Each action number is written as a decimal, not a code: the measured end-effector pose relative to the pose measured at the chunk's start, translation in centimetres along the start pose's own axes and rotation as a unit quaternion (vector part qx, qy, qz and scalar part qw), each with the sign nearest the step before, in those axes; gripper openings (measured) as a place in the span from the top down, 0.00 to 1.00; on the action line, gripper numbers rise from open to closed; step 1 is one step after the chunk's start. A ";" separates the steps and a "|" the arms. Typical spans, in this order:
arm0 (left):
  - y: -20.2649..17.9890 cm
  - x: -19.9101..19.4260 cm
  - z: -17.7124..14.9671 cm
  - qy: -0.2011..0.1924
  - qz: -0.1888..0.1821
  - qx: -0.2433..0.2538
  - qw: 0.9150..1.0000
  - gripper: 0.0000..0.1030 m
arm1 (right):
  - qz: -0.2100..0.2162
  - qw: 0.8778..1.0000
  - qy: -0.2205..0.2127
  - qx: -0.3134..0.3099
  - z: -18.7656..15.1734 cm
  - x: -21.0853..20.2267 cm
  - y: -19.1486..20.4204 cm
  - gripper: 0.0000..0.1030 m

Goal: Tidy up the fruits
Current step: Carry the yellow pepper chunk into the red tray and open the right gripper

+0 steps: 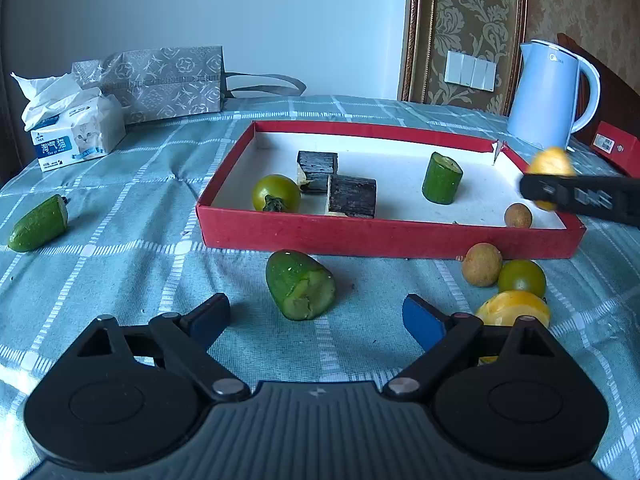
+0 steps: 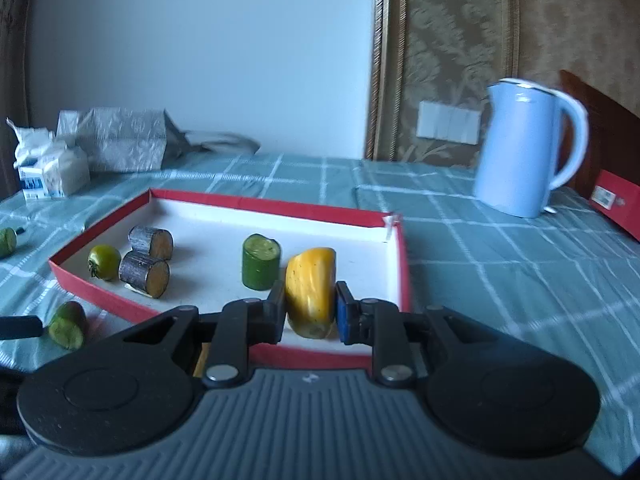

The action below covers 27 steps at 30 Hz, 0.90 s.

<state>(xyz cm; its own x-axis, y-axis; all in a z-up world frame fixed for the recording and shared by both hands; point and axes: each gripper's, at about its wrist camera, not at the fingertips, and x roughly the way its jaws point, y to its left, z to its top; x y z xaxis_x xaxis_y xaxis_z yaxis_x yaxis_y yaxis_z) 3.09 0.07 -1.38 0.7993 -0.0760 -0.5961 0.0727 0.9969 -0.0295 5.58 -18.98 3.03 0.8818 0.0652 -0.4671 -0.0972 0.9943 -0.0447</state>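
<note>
A tray (image 1: 384, 236) is sitting on the tablecloth (image 1: 140, 264), a kettle (image 1: 548, 96) standing behind its right corner, a tissue pack (image 1: 76, 136) lying far left, a cucumber piece (image 1: 300, 284) lying before it.

- Red tray (image 1: 384, 236): shallow, white floor, flat on the checked cloth.
- In the tray: one green tomato (image 1: 276, 199), two dark log-like pieces (image 1: 338, 184) lying side by side, one cucumber segment (image 1: 442, 178) standing upright, one small brown round fruit (image 1: 518, 215) by the front wall.
- Yellow fruit piece (image 2: 311, 292): clamped, suspended above the tray's near right corner.
- On the cloth before the tray: cut cucumber piece (image 1: 301, 285), brown round fruit (image 1: 481, 265), green tomato (image 1: 522, 278), yellow fruit (image 1: 512, 309); these three are clustered.
- Cucumber end (image 1: 38, 224): on the cloth, well left of the tray.
</note>
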 end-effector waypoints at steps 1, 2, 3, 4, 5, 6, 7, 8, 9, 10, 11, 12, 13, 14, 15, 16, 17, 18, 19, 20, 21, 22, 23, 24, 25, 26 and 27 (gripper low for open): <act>0.0 0.0 0.0 0.000 0.000 0.001 1.000 0.08 | 0.004 1.000 0.008 0.001 0.4 0.7 0.2 0.77; -0.1 0.1 0.0 0.001 0.000 0.002 1.000 0.08 | 0.007 1.000 0.017 0.000 0.7 1.4 0.3 0.77; -0.1 0.1 0.0 0.002 0.000 0.003 1.000 0.07 | 0.008 1.000 0.025 0.000 1.0 2.1 0.4 0.77; -0.1 0.1 0.0 0.002 0.000 0.004 1.000 0.07 | 0.007 0.999 0.034 -0.006 1.2 2.9 0.7 0.77; -0.2 0.1 0.0 0.002 0.000 0.005 1.000 0.07 | 0.004 0.999 0.040 -0.012 1.2 3.4 1.0 0.77; -0.2 0.1 0.0 0.003 0.000 0.005 1.000 0.06 | 0.000 0.999 0.045 -0.018 1.2 4.0 1.3 0.77; -0.2 0.2 0.0 0.003 0.000 0.006 1.000 0.06 | -0.002 0.998 0.051 -0.024 1.2 4.5 1.5 0.77; -0.2 0.2 0.0 0.003 0.000 0.006 1.000 0.06 | -0.002 0.998 0.059 -0.028 1.1 5.0 1.6 0.77; -0.2 0.2 0.0 0.003 0.000 0.006 1.000 0.06 | -0.001 0.997 0.066 -0.030 1.1 5.5 1.7 0.77; -0.2 0.2 0.0 0.003 0.000 0.006 1.000 0.05 | -0.001 0.997 0.072 -0.031 1.1 5.8 1.8 0.77; -0.2 0.2 0.0 0.004 0.000 0.007 1.000 0.05 | -0.002 0.996 0.079 -0.034 1.0 6.1 2.0 0.77; -0.2 0.2 0.1 0.004 0.000 0.008 1.000 0.05 | -0.003 0.996 0.084 -0.034 1.0 6.5 2.1 0.77; -0.2 0.3 0.1 0.004 0.000 0.008 1.000 0.05 | -0.003 0.996 0.086 -0.033 0.9 6.7 2.1 0.75; -0.3 0.3 0.1 0.005 0.000 0.009 1.000 0.05 | -0.002 0.995 0.092 -0.035 0.9 7.0 2.1 0.74; -0.3 0.3 0.1 0.005 0.001 0.009 1.000 0.05 | -0.004 0.995 0.090 -0.038 0.8 7.0 2.2 0.69; -0.3 0.3 0.0 0.004 0.000 0.009 1.000 0.05 | -0.008 0.995 0.087 -0.039 0.8 6.9 2.2 0.58; -0.3 0.3 0.0 0.005 0.000 0.009 1.000 0.05 | -0.009 0.996 0.086 -0.039 0.8 6.8 2.2 0.50; -0.3 0.3 0.0 0.005 0.000 0.009 1.000 0.05 | -0.011 0.996 0.079 -0.035 0.9 6.6 2.2 0.35; -0.3 0.3 0.0 0.004 0.000 0.009 1.000 0.04 | -0.011 0.997 0.072 -0.031 0.9 6.4 2.1 0.30; -0.3 0.3 0.1 0.005 0.000 0.009 1.000 0.05 | -0.012 0.997 0.065 -0.030 1.0 6.2 2.0 0.30; -0.3 0.3 0.1 0.005 0.001 0.009 1.000 0.04 | -0.013 0.998 0.059 -0.032 1.0 5.9 2.0 0.30; -0.3 0.3 0.0 0.005 0.001 0.009 1.000 0.04 | -0.014 0.998 0.055 -0.032 1.1 5.7 2.0 0.30; -0.3 0.3 0.0 0.005 0.000 0.009 1.000 0.04 | -0.014 0.998 0.050 -0.031 1.2 5.4 2.0 0.30; -0.3 0.3 0.1 0.004 0.000 0.008 1.000 0.04 | -0.011 0.998 0.046 -0.030 1.1 5.1 1.9 0.28; -0.3 0.3 0.1 0.004 0.000 0.008 1.000 0.04 | -0.010 0.999 0.043 -0.028 1.1 4.9 1.9 0.25; -0.3 0.3 0.1 0.005 0.001 0.009 1.000 0.04 | -0.010 0.999 0.038 -0.027 1.0 4.5 1.9 0.24; -0.3 0.3 0.1 0.005 0.001 0.009 1.000 0.04 | -0.013 0.999 0.032 -0.027 0.9 4.2 1.8 0.24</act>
<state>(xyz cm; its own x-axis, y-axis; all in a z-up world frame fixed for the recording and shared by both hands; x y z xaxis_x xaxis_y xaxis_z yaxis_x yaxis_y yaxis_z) 3.31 -0.28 -1.48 0.7938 -0.0744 -0.6036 0.0822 0.9965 -0.0147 9.51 -16.82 1.75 0.8534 0.0326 -0.5203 -0.1012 0.9894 -0.1040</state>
